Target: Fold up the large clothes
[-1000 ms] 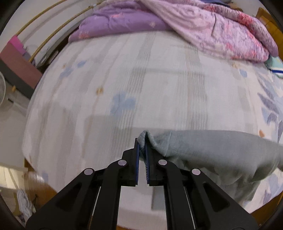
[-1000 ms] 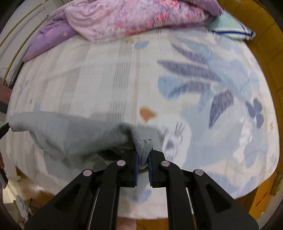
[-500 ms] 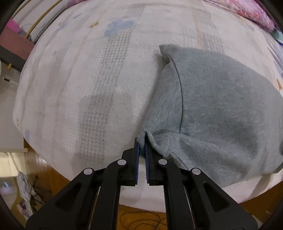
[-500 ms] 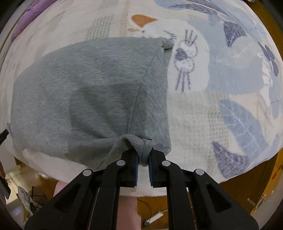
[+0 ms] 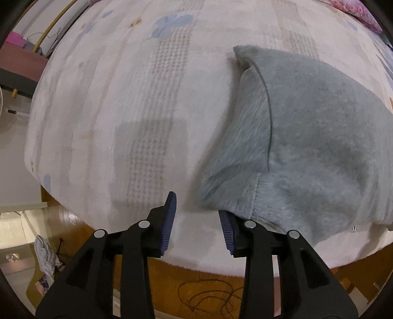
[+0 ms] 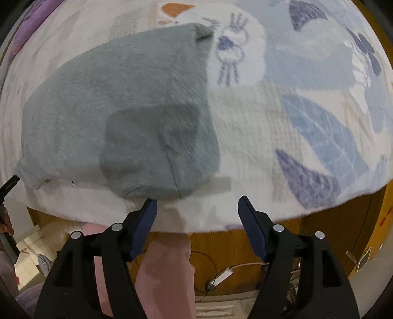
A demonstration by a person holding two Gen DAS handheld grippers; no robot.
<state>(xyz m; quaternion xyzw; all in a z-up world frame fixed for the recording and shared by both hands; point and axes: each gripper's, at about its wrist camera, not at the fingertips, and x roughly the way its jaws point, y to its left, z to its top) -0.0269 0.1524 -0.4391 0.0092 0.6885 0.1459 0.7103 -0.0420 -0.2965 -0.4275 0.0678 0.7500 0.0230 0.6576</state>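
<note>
A grey fleece garment (image 5: 307,137) lies folded over on the bed, near its front edge; the right wrist view shows it as a flat grey slab (image 6: 118,110). My left gripper (image 5: 197,216) is just left of the garment's near corner, jaws opening, nothing between its blue pads; the right pad (image 5: 227,230) sits against the cloth's edge. My right gripper (image 6: 197,208) hovers at the garment's near right corner, jaws opening wide, with only bedspread between them. The left gripper's tip (image 6: 8,186) shows at the garment's far left corner.
The bedspread (image 5: 147,98) is pale with blue flower and leaf prints (image 6: 319,137). A wooden bed frame (image 6: 307,235) and floor cables (image 5: 206,297) lie below the front edge. A person's pink-clad leg (image 6: 164,270) stands against the bed. A pink quilt (image 5: 358,12) lies far back.
Both grippers lowered the grey garment from hanging in the air onto the bed, folded over. Both then let go of its near corners and spread their jaws.
</note>
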